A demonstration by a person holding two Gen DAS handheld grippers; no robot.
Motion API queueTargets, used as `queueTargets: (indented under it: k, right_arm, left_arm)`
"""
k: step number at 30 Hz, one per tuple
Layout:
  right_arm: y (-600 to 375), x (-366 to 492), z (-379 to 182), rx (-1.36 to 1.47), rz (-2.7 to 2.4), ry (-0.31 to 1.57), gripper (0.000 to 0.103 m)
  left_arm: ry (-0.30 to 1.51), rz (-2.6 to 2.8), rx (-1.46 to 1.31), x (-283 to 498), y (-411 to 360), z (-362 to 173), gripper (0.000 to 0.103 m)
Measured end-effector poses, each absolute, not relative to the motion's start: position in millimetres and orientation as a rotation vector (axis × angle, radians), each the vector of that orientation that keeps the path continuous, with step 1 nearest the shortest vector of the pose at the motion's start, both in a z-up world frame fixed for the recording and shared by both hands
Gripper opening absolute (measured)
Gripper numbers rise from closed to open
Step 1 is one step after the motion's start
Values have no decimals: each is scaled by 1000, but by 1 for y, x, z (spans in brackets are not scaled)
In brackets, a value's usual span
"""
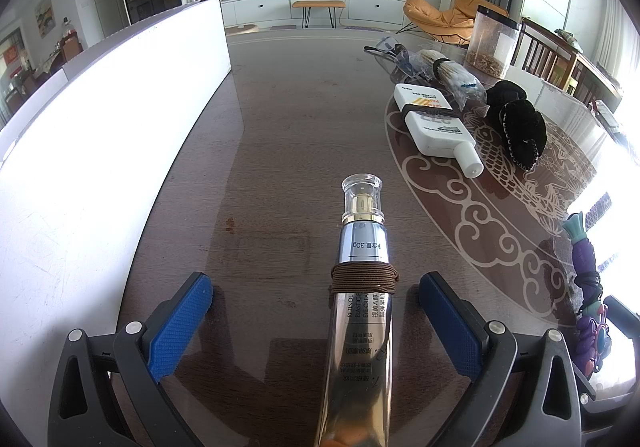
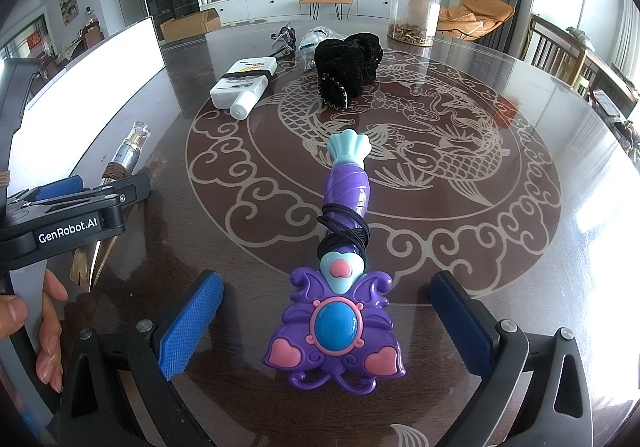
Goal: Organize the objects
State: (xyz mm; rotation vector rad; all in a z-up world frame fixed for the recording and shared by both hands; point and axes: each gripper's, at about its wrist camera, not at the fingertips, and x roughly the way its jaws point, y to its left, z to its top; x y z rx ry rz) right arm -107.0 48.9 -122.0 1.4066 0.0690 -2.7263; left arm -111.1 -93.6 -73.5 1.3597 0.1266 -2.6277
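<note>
A gold and silver eye cream tube (image 1: 360, 295) with a brown elastic band wound round it lies on the dark table between the fingers of my left gripper (image 1: 316, 291), which is open and not touching it. A purple toy wand (image 2: 340, 287) with a black hair tie round its handle lies between the fingers of my right gripper (image 2: 326, 287), also open and clear of it. The tube (image 2: 128, 155) and the left gripper (image 2: 80, 203) show at the left of the right wrist view. The wand (image 1: 586, 287) shows at the right edge of the left wrist view.
A white bottle (image 1: 434, 125) with a dark band, black scrunchies (image 1: 516, 123), a bagged bundle (image 1: 452, 75) and a clear jar (image 1: 492, 43) lie farther back on the table. A large white board (image 1: 100, 127) stands along the left. A hand (image 2: 44, 327) holds the left gripper.
</note>
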Motion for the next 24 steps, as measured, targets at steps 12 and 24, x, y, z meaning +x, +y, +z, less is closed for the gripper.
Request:
queueTargets:
  k: [12,24]
  right_arm:
    - [55,-106,-120,1396,-2700,23,103]
    - [72,-151,-101,1634,-2476,-138,93]
  left_arm:
    - [91,-2629,1489,-116,-91,-73,103]
    - [-33,-2775,1522,-106,-82,-61,29]
